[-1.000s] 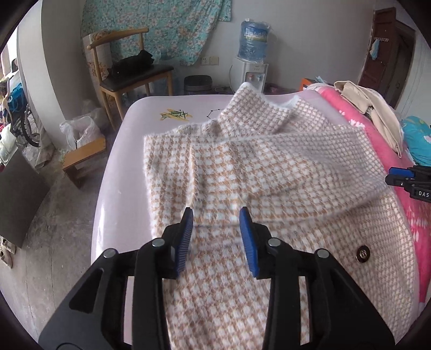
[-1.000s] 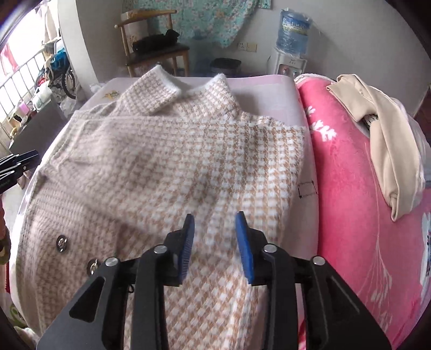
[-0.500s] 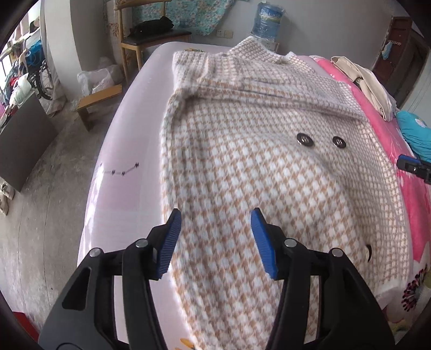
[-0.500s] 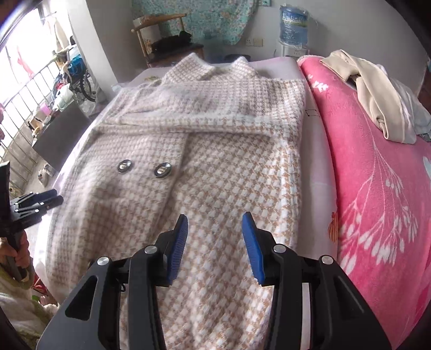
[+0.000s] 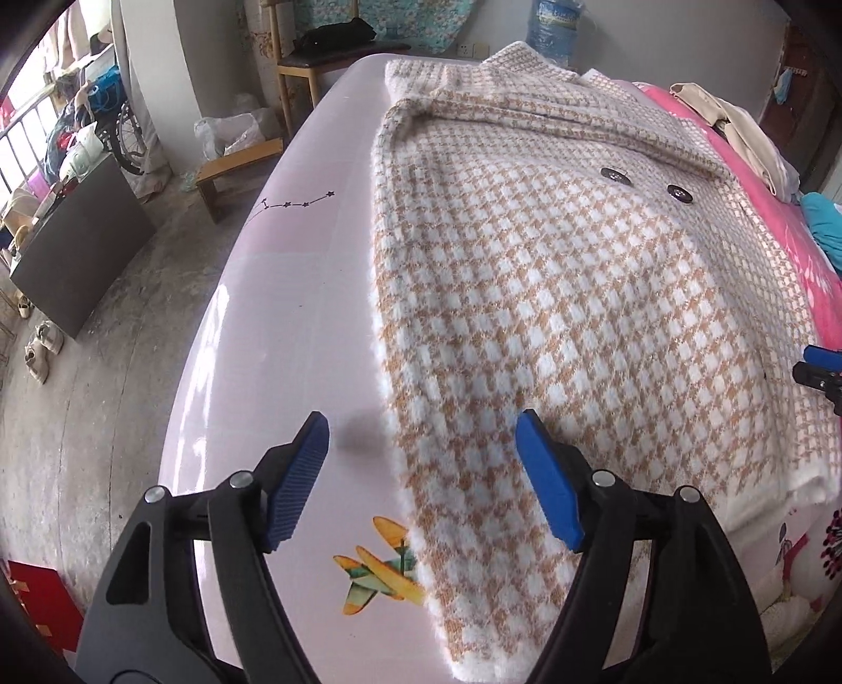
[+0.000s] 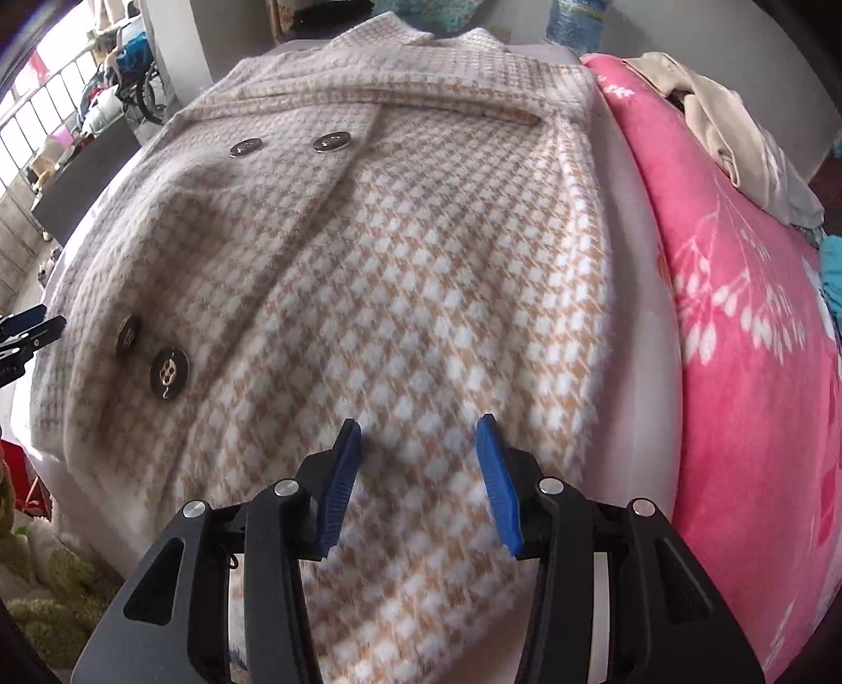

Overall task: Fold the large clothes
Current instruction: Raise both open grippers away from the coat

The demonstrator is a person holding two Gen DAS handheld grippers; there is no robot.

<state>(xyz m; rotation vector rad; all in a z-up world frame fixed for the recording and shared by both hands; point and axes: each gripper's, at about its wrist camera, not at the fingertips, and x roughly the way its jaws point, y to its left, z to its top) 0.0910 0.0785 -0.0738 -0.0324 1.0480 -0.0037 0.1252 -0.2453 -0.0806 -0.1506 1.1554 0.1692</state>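
Note:
A tan-and-white houndstooth coat [image 5: 552, 273] lies flat on a pale pink bed sheet [image 5: 294, 294], sleeves folded across its chest, dark buttons showing. It fills the right wrist view [image 6: 400, 273] too. My left gripper [image 5: 421, 458] is open and empty, low over the coat's lower left edge, one pad over the sheet, one over the fabric. My right gripper [image 6: 418, 463] is open and empty, low over the coat's lower right part. Each gripper's tip shows at the edge of the other's view.
A pink floral blanket [image 6: 747, 326] with a beige garment [image 6: 737, 121] on it lies right of the coat. A wooden chair [image 5: 321, 58], a water bottle [image 5: 552, 26] and a low wooden stool [image 5: 231, 168] stand beyond the bed. The bed's left edge drops to a concrete floor.
Both grippers pulled back from the coat's chest toward its lower hem and moved lower. The left jaws opened wider. The folded sleeves stay lying across the coat.

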